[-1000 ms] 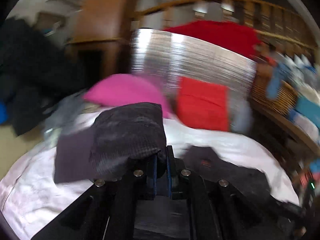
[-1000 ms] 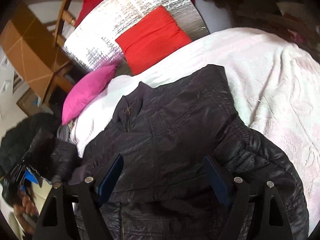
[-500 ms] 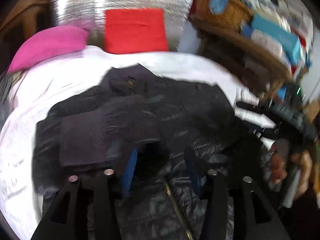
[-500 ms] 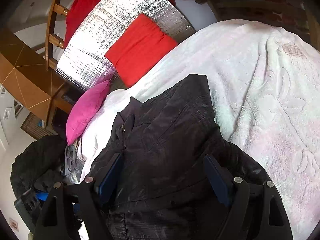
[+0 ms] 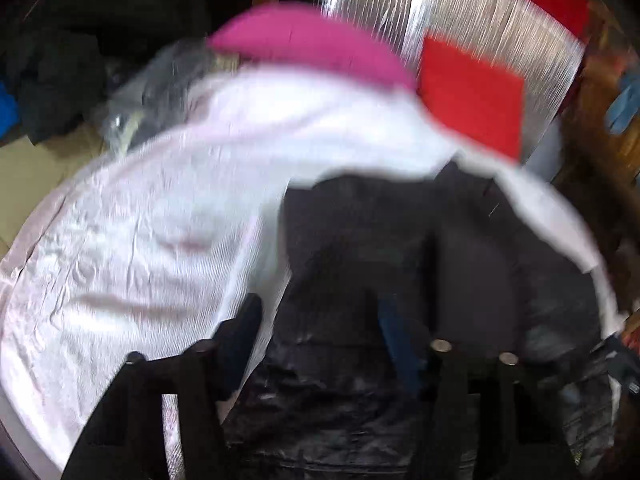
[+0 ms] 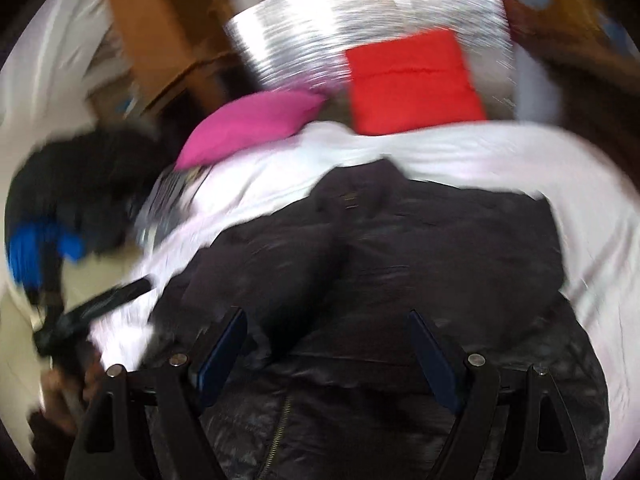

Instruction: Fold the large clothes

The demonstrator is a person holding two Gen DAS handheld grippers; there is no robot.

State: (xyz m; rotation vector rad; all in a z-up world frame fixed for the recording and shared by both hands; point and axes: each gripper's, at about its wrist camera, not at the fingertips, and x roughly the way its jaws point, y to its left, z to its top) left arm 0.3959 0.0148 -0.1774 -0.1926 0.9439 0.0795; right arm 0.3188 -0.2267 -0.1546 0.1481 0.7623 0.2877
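Observation:
A black quilted jacket (image 5: 400, 240) lies front up on the white bedspread (image 5: 140, 240), collar toward the pillows, a sleeve folded across its chest. My left gripper (image 5: 316, 320) hovers over the jacket's left edge; its jaws are closing, with jacket cloth below the gap and neither pad pressing on it. In the right wrist view the jacket (image 6: 400, 240) fills the middle, its zip running down near the bottom. My right gripper (image 6: 328, 340) stands wide open just above the jacket's lower front, holding nothing. Both views are blurred by motion.
A pink pillow (image 6: 252, 124) and a red cushion (image 6: 412, 84) lean on a silver foil panel (image 6: 340, 28) at the bed's head. Dark clothes (image 5: 52, 60) are piled left of the bed. A hand (image 6: 68, 392) holds the other gripper at lower left.
The left gripper let go of the dark sleeve it held, opened, and sank toward the jacket's left edge. The right gripper rolled and shifted, staying open above the jacket.

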